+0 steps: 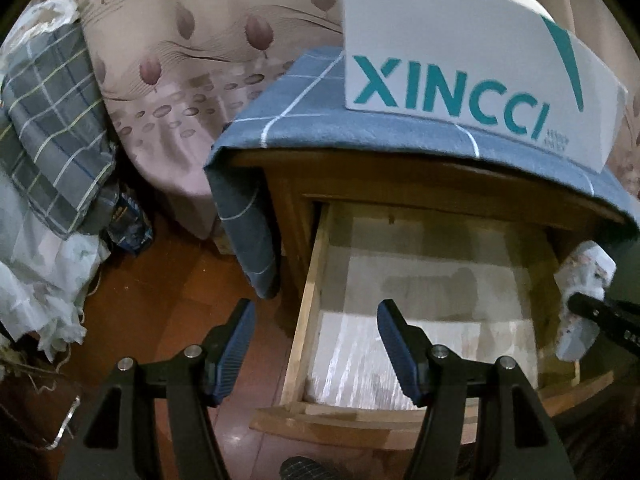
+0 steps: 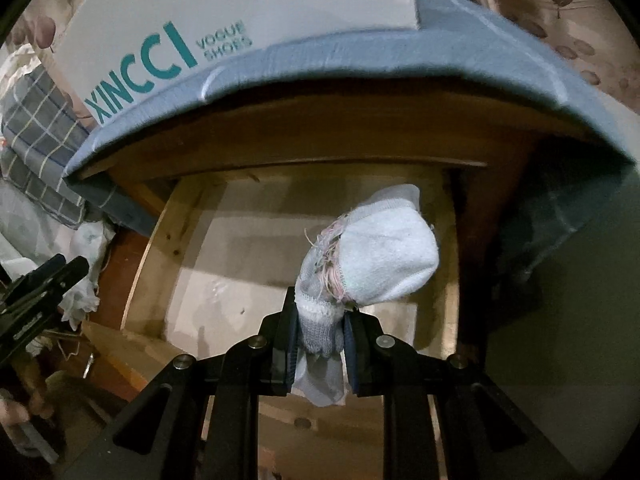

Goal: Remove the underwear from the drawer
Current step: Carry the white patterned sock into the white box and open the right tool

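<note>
The wooden drawer of a bedside cabinet stands pulled out, and its pale lined bottom shows bare in both views. My right gripper is shut on a bundled white piece of underwear, which hangs above the drawer near its right side. The left wrist view catches that same underwear and the right gripper at the right edge. My left gripper is open and holds nothing, over the drawer's front left corner. It shows as a dark tip at the left of the right wrist view.
A blue checked cloth covers the cabinet top, with a white XINCCI shoe box on it. A bed with a floral sheet stands behind on the left. Plaid bedding and white bags crowd the left over the brown floor.
</note>
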Demonstrator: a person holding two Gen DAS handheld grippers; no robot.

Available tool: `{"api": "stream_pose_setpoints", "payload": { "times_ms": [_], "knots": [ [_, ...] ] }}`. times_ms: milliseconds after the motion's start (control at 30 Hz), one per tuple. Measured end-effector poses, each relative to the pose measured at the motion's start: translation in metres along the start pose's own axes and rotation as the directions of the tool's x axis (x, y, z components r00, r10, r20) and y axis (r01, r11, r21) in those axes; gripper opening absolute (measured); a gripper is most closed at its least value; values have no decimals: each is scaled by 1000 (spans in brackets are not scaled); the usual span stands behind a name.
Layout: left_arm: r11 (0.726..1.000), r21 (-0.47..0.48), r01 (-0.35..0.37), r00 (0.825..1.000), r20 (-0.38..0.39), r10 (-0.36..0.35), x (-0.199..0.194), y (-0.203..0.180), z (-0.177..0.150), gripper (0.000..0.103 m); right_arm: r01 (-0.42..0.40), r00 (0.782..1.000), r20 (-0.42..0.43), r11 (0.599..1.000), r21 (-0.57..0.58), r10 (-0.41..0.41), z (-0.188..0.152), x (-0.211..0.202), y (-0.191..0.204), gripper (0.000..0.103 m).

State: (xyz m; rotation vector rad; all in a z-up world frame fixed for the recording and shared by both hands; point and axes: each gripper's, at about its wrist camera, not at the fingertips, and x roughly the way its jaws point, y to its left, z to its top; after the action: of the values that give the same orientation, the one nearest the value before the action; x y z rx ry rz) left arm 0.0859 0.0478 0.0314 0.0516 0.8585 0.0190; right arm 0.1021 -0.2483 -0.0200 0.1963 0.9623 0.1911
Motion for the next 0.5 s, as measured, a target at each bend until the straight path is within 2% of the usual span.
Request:
{"api": "stream_pose_setpoints", "payload": {
  "times_ms": [300,500],
  "knots": [
    [1000,-10,-16,995,96,17,-16,1,-2,64,-9,996,93,995,-96,18,35,-83,24,19],
    [1000,15,-17,993,120,15,-20,-4,-3,64,-17,978,202,986,-165,51,77,-142,49,19]
  ]
}}
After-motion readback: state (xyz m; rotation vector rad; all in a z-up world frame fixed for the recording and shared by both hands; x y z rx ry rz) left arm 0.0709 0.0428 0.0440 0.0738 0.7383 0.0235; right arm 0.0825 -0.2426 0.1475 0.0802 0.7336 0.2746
